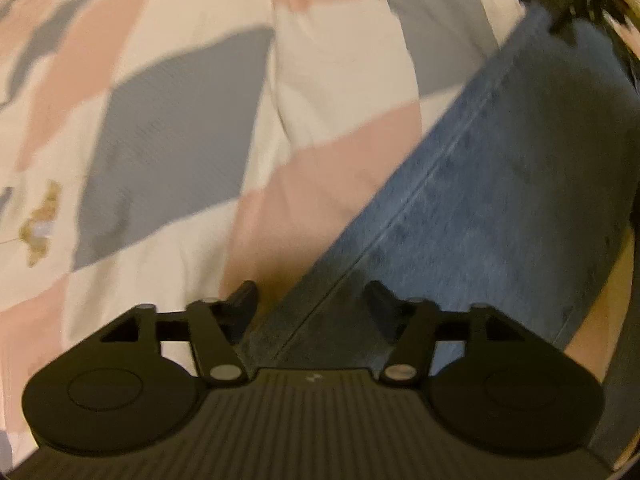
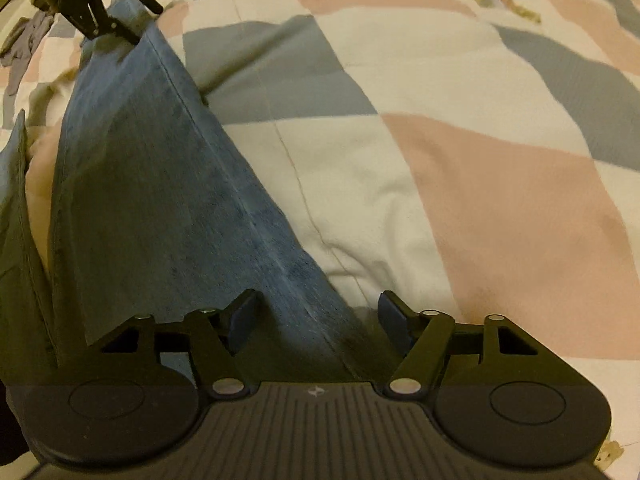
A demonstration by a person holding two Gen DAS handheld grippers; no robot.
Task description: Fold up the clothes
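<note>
A pair of blue jeans [image 1: 480, 184] lies as a long strip across a checked bedspread [image 1: 168, 128]. My left gripper [image 1: 312, 300] is open at one end, and the strip's seamed edge runs between its black fingers. In the right wrist view my right gripper [image 2: 318, 312] is also open, with the jeans [image 2: 160, 184] passing between its fingers. At the far end of the strip the left gripper [image 2: 146, 24] straddles the cloth with its jaws apart. The right gripper [image 1: 548, 12] shows blurred at the top right of the left wrist view.
The bedspread [image 2: 460, 168] has pink, grey and cream diamonds and soft ridges. A second blue fold [image 2: 16, 184] rises at the left edge. A small grey garment [image 2: 24, 44] lies beyond the jeans, top left.
</note>
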